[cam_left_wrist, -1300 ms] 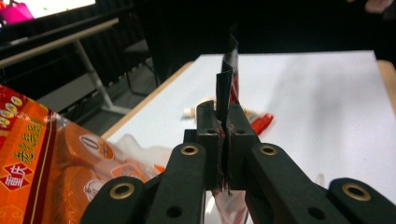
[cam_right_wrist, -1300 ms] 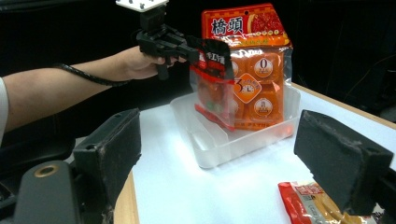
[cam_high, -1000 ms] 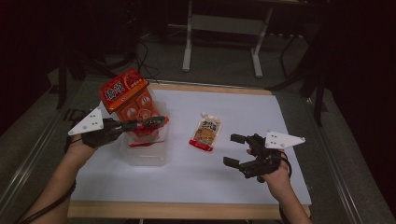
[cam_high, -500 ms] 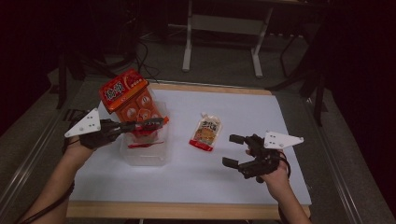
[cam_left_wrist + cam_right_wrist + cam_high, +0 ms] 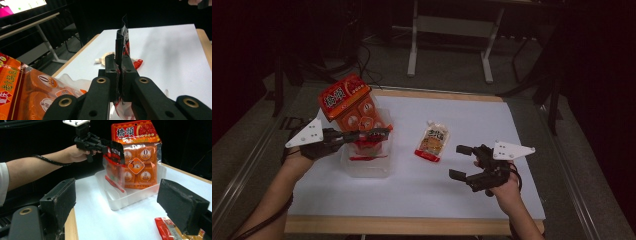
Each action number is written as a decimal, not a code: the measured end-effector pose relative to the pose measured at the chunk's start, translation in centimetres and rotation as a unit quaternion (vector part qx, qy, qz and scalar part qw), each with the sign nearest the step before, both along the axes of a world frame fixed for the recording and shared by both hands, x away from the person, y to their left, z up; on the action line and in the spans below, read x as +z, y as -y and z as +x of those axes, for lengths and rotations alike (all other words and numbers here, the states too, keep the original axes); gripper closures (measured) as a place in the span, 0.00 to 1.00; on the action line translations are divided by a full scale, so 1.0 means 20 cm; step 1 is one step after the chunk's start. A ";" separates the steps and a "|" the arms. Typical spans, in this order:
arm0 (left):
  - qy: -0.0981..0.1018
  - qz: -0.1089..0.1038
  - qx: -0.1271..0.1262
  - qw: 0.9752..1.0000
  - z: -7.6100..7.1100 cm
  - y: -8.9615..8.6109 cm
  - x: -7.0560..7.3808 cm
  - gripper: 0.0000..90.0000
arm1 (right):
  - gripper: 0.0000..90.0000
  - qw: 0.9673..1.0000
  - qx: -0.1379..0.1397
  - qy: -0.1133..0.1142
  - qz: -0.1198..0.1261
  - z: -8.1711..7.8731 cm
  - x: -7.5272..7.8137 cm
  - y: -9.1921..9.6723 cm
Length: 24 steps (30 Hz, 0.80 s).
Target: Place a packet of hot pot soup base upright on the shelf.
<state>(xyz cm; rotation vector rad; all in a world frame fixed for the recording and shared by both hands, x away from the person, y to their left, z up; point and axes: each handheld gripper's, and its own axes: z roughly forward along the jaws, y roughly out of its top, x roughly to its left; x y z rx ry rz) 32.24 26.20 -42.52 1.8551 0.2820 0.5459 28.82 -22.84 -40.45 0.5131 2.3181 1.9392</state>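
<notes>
Two black two-jaw tools: the left gripper (image 5: 379, 133) and the right gripper (image 5: 459, 161) each carry a grey three-cornered plate, brass rivets and a trailing black cable.

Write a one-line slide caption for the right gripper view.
Left claw holds a snack packet above a clear tub beside a big orange bag.

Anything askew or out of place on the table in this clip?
The big orange snack pack stands on end in the clear tub, far taller than its walls and tilted in the high view. The packet on the table lies outside the tub. No spills or damage.
</notes>
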 end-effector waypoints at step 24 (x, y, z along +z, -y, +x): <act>0.007 0.051 -0.006 0.999 0.08 0.09 0.03 0.97 | 0.17 1.000 0.003 -0.008 0.004 0.00 -0.02 0.00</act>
